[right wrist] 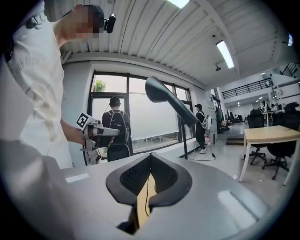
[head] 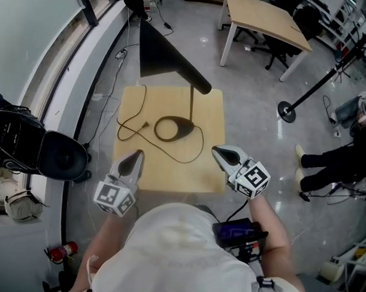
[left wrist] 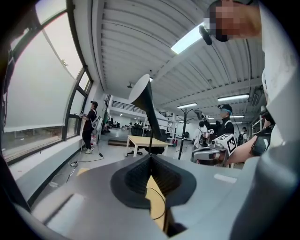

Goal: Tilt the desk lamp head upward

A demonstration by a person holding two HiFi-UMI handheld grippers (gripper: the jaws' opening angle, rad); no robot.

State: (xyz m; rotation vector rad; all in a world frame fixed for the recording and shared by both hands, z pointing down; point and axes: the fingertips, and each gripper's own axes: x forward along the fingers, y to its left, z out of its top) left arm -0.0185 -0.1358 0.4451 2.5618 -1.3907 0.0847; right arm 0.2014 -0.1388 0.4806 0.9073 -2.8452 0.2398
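You hold the left gripper and right gripper at the pale wooden tabletop's near edge, jaws closed, empty, seemingly parked clear of the black cone-headed desk lamp standing mid-tabletop.

A small square table with a pale wooden top stands on a glossy grey floor. Near the middle of the top rests the flat black oval base of a black desk lamp, with a thin upright stem rising from it. A thin black power cord lies in loose curves across the near and left parts of the top and reaches its far left edge.
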